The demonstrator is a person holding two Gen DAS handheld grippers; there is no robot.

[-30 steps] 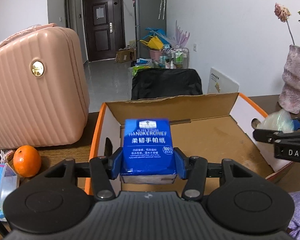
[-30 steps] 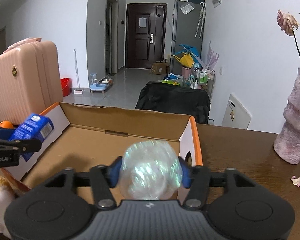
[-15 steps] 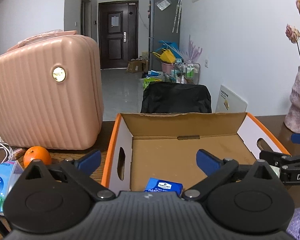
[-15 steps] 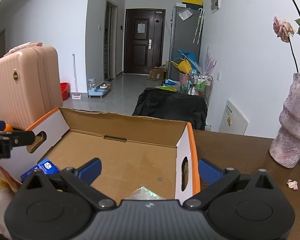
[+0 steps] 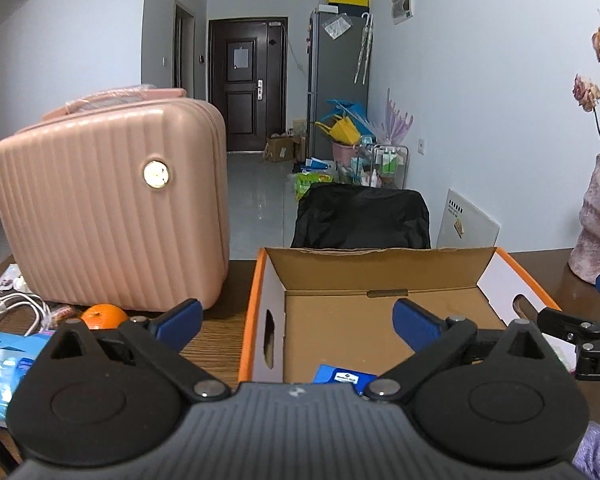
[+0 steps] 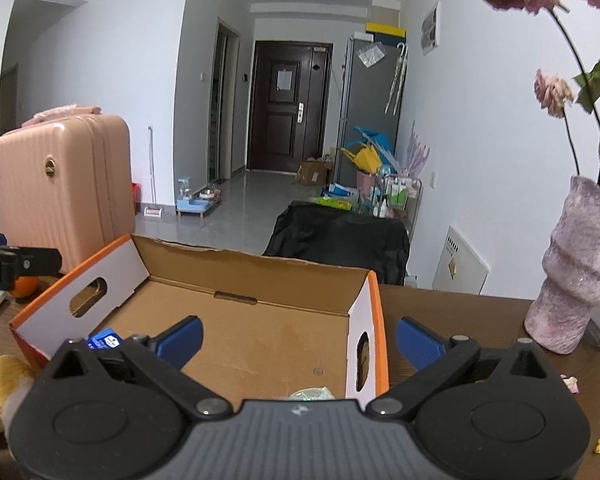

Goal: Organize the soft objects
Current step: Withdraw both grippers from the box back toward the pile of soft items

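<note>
An open cardboard box [image 5: 376,268] with orange rims stands on the wooden table; it also shows in the right wrist view [image 6: 256,272]. A blue handkerchief pack [image 5: 342,376] lies in its near left corner, also seen from the right wrist [image 6: 105,339]. A shiny clear wrapped ball [image 6: 312,393] lies at the box's near right. My left gripper [image 5: 296,318] is open and empty above the box's near left edge. My right gripper [image 6: 298,338] is open and empty above the box's near right wall.
A pink suitcase [image 5: 112,200] stands left of the box, with an orange [image 5: 102,316] and blue tissue packs [image 5: 4,364] before it. A pink vase [image 6: 576,272] with dried flowers stands right. A yellow plush toy [image 6: 0,384] and purple cloth [image 5: 596,452] lie near.
Both grippers opened and let go: the blue pack and the shiny ball dropped into the box. Both grippers then drew back and rose.
</note>
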